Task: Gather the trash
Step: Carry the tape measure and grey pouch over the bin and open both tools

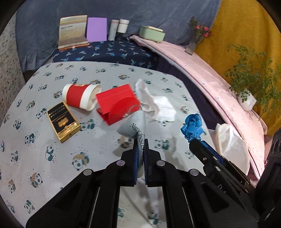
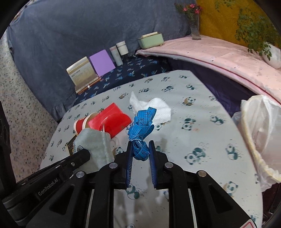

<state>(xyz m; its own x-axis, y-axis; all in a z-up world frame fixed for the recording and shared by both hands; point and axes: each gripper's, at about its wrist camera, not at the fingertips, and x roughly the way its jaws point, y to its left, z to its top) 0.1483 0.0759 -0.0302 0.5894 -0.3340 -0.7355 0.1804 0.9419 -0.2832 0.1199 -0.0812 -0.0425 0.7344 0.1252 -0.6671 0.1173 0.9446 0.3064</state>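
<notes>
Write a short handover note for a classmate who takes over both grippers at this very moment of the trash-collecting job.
Left gripper: shut on the grey pouch, lifted off the table.
Right gripper: shut on the blue tape measure, also lifted.
The lined bin stands at the table's right edge.
On the table: red cup on its side, red box, white tissue, black-and-gold box.
Done: two items gripped.
Left: drop both in the bin, then likely the rest.

Panda-print table (image 1: 43, 157) before a blue-draped sofa (image 1: 158, 14), yellow wall (image 1: 245, 26), speckled floor (image 2: 21, 108).
</notes>
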